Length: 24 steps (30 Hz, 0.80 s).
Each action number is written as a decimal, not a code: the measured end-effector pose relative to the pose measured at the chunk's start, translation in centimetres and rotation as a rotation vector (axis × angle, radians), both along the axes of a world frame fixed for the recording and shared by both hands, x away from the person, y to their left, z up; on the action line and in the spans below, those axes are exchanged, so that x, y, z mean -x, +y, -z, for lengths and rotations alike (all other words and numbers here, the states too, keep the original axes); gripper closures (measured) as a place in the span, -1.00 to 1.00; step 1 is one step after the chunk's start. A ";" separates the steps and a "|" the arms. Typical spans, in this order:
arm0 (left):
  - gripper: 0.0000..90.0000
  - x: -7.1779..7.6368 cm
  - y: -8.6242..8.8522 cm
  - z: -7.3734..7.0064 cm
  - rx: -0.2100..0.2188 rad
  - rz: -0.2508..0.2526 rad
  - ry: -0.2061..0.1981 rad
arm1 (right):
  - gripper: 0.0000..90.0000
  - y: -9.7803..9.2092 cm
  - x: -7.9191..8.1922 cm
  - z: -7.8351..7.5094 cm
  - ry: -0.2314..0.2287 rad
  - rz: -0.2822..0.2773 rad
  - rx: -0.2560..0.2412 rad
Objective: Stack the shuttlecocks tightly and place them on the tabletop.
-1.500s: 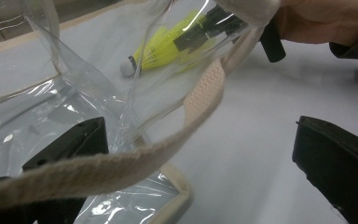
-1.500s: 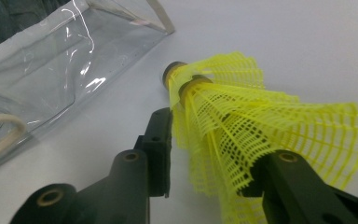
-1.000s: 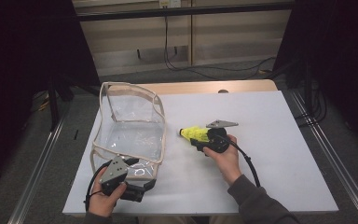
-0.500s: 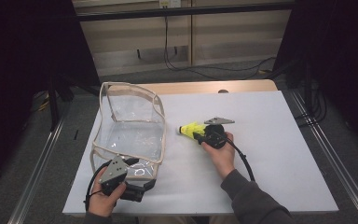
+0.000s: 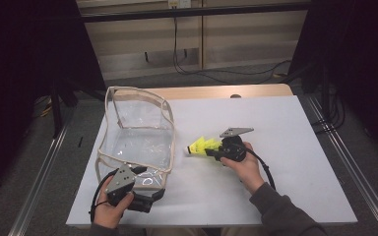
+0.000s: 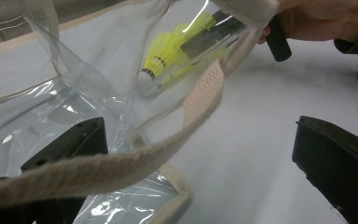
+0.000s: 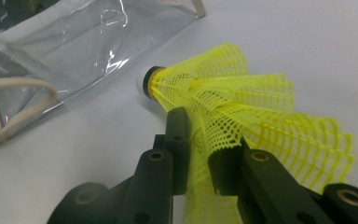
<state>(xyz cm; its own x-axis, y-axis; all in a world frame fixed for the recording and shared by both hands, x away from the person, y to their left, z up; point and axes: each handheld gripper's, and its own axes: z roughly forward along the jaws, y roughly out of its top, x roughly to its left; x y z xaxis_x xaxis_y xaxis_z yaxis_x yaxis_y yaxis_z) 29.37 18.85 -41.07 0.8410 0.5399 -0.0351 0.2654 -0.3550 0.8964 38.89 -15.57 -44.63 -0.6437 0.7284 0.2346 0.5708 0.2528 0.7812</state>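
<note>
Yellow mesh of the shuttlecock [image 7: 242, 112] is pinched between the right gripper [image 7: 200, 140] jaws, its white cork pointing to ten o'clock toward the clear bag [image 5: 138, 132]. Left gripper [image 6: 196, 154] jaws stand apart astride the bag's webbing rim [image 6: 121, 163].

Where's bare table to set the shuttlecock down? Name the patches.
Free: the white table right of the right gripper and behind the shuttlecock. Crowded: the left side, where the clear bag and left gripper sit.
</note>
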 end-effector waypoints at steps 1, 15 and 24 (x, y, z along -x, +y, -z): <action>-0.93 0.0 0.0 0.0 0.003 0.000 -0.001 | 0.74 0.2 0.0 0.1 0.006 -0.005 -0.006; -0.92 0.0 0.1 0.0 0.004 0.002 0.000 | 0.50 2.8 -0.4 0.3 -0.002 -0.040 -0.033; -0.92 0.0 -0.1 0.1 0.001 0.002 0.000 | 0.51 3.8 -0.8 0.3 -0.026 0.035 0.011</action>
